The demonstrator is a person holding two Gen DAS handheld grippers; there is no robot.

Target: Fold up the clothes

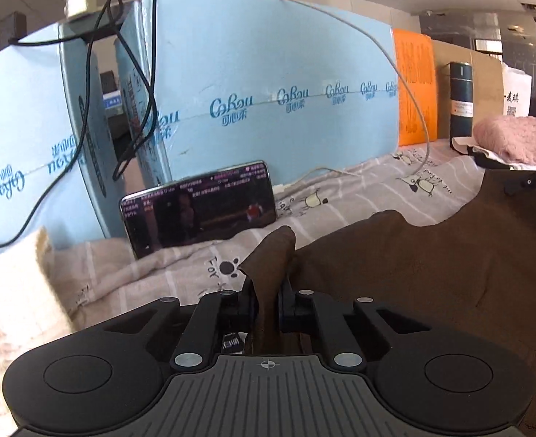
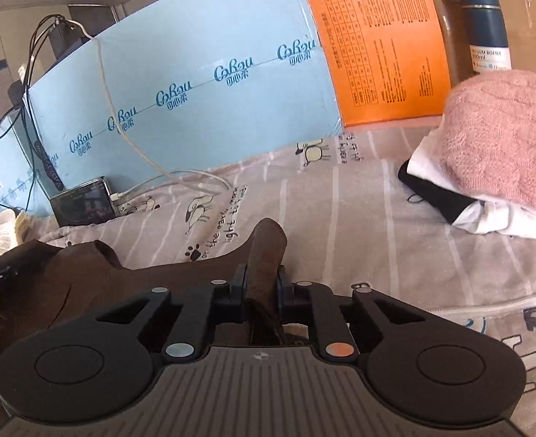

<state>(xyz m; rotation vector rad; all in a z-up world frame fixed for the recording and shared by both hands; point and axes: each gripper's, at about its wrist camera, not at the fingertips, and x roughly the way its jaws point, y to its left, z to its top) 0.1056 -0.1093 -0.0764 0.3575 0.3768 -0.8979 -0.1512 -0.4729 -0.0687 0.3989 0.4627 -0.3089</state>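
We have both claws clenched on the brown garment point(image 1: 432, 266): left claw point(image 1: 267, 291) and right claw point(image 2: 261, 284) each pinch an edge, the cloth spread on the bed point(image 2: 359, 218); pink towel point(image 2: 504, 145) at 2 o'clock.

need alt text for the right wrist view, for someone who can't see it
The right gripper is shut on a fold of the brown garment, which lies on a striped bedsheet printed with cartoons. Folded clothes topped by a pink towel sit to the right, near a dark blue bottle. A phone leans against blue boxes behind.
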